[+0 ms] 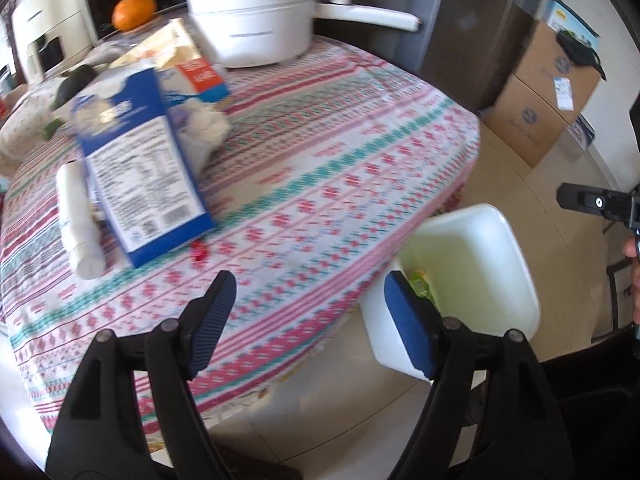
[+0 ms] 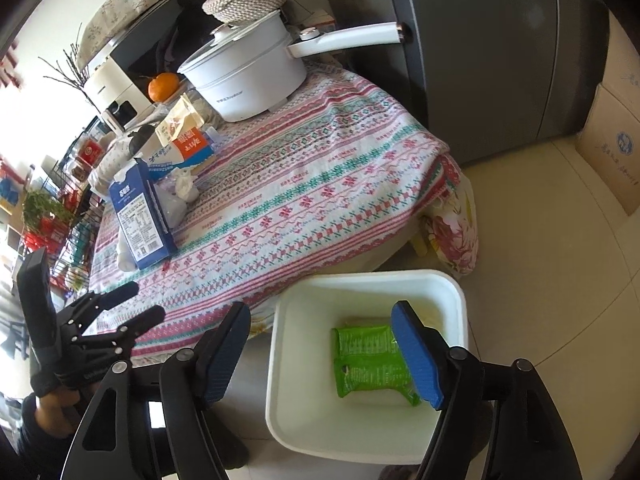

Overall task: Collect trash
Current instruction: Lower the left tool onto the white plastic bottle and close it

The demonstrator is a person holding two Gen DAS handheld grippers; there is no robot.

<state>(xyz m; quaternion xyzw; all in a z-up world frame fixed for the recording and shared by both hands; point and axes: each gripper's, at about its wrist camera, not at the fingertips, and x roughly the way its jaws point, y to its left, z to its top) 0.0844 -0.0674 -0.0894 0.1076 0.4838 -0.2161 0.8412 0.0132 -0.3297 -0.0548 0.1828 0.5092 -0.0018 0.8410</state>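
Below your right gripper, jaws open and empty: white bin holding green packet. Left gripper likewise open; blue carton on desk.

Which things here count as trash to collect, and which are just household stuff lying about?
Job, by my reading:
white plastic bin
green snack wrapper in it
blue and white carton
orange and white carton
crumpled white tissue

Lying about:
white electric pot
orange fruit
brown cardboard box
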